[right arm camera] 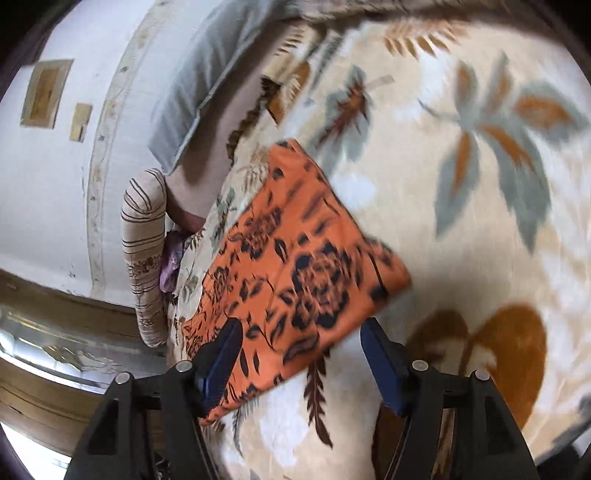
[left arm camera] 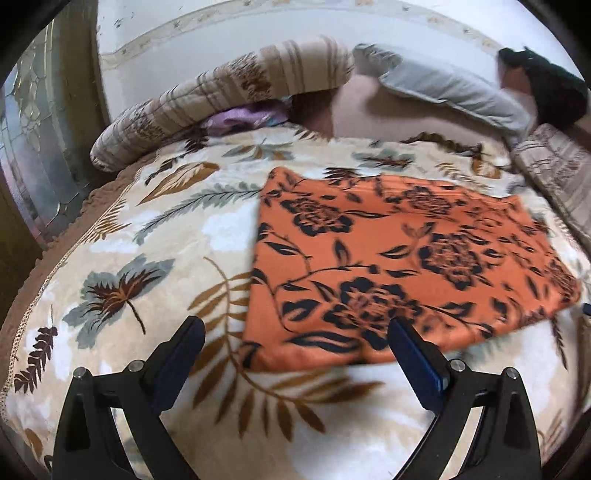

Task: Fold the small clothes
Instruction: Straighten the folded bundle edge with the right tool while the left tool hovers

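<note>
**Orange cloth folded on the bed, both grippers released**

Across the whole lower part of both views spreads the bed [left arm camera: 155,236], covered by a cream blanket printed with grey and brown leaves. At the top of the left wrist view a white wall [left arm camera: 207,33] stands behind it, with a striped beige pillow [left arm camera: 236,88] and a grey pillow [left arm camera: 450,88] leaning at the head of the bed, and a bit of purple fabric [left arm camera: 240,118] tucked under the striped one. The orange cloth [left arm camera: 399,254] with black flowers lies flat on the blanket as a folded rectangle, centre right in the left wrist view and centre left in the right wrist view [right arm camera: 295,266]. The left gripper [left arm camera: 295,332] sits at the bottom of its frame, jaws wide apart and empty, its right finger over the cloth's near edge. The right gripper [right arm camera: 299,332] has its jaws spread too; the cloth's corner lies between them, the pads not pressing on it.
</note>
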{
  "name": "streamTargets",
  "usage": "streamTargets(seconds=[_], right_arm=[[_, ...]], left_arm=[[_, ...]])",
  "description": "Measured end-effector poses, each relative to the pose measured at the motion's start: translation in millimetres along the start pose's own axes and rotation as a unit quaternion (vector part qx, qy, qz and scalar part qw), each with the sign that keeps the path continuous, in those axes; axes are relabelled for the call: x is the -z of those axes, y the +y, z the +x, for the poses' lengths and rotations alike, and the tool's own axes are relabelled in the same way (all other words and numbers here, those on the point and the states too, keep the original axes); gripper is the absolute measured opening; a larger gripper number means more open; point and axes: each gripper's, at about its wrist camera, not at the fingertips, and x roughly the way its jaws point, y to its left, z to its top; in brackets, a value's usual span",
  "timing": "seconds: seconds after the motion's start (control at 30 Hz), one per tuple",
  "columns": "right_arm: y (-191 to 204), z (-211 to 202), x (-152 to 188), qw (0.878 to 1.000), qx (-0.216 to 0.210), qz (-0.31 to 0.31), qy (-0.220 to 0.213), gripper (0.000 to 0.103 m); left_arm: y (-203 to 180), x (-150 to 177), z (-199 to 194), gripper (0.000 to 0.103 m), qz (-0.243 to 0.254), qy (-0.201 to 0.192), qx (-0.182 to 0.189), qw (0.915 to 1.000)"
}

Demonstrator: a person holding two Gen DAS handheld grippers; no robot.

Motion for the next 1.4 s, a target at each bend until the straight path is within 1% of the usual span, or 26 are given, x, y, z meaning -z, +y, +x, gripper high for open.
streamTargets(seconds=[0.03, 0.1, 0.23, 0.37, 0.47, 0.57, 0.6, 0.63, 0.77, 0.83, 0.9, 0.97, 1.0, 1.03, 1.1, 1.17, 1.33, 1.4], right_arm=[[-3, 2, 2, 1.000, 0.001, 0.006, 0.002, 0.070], [-9, 7, 0, 1.000, 0.004, 0.019, 0.003, 0.070], [-25, 23, -12, 0.997, -0.006, 0.076, -0.011, 0.070], [-19, 30, -23, 0.996, -0.009, 0.079, -0.043, 0.069], [-13, 38, -29, 0.996, -0.004, 0.067, -0.051, 0.065], [-5, 47, -31, 0.997, 0.017, 0.041, -0.056, 0.048], [-2, 50, -31, 0.998, 0.031, 0.030, -0.056, 0.037], [-1, 51, -31, 0.997, 0.042, 0.023, -0.056, 0.034], [2, 52, -29, 0.997, 0.049, 0.010, -0.061, 0.033], [0, 54, -28, 0.997, 0.050, 0.013, -0.055, 0.033], [1, 54, -26, 0.997, 0.053, 0.007, -0.060, 0.033], [7, 55, -22, 0.997, 0.057, -0.008, -0.056, 0.033], [9, 57, -20, 0.997, 0.061, -0.013, -0.050, 0.033], [9, 58, -18, 0.997, 0.066, -0.017, -0.046, 0.033], [10, 57, -16, 0.997, 0.066, -0.020, -0.047, 0.033], [11, 54, -15, 0.997, 0.060, -0.021, -0.047, 0.033], [29, 46, -9, 0.995, 0.057, -0.060, -0.060, 0.034], [31, 47, -8, 0.994, 0.062, -0.063, -0.063, 0.036]], left_arm=[[-3, 2, -4, 0.099, 0.002, -0.003, 0.009, 1.0000], [-7, 6, -7, 0.099, 0.003, -0.006, 0.013, 0.9999], [-12, 11, -6, 0.099, 0.011, -0.004, -0.002, 0.9999], [-8, 10, -2, 0.099, 0.005, -0.004, -0.017, 0.9998], [-3, 10, 1, 0.099, -0.005, -0.005, -0.028, 0.9996], [0, 9, 5, 0.099, -0.012, 0.000, -0.044, 0.9990], [2, 9, 7, 0.099, -0.014, 0.003, -0.052, 0.9986], [4, 9, 8, 0.099, -0.017, 0.005, -0.055, 0.9984], [11, 8, 9, 0.099, -0.030, 0.005, -0.067, 0.9973], [13, 7, 10, 0.099, -0.030, 0.004, -0.078, 0.9965], [13, 8, 13, 0.099, -0.022, 0.009, -0.088, 0.9959], [8, 11, 24, 0.099, -0.004, 0.036, -0.085, 0.9957], [6, 14, 32, 0.099, 0.004, 0.052, -0.087, 0.9948], [4, 16, 37, 0.099, 0.007, 0.061, -0.092, 0.9939], [3, 15, 35, 0.099, 0.009, 0.054, -0.096, 0.9939], [2, 12, 25, 0.099, 0.014, 0.038, -0.093, 0.9949], [4, 5, 10, 0.099, -0.001, 0.011, -0.080, 0.9967], [3, 2, 7, 0.099, -0.004, 0.003, -0.076, 0.9971]])
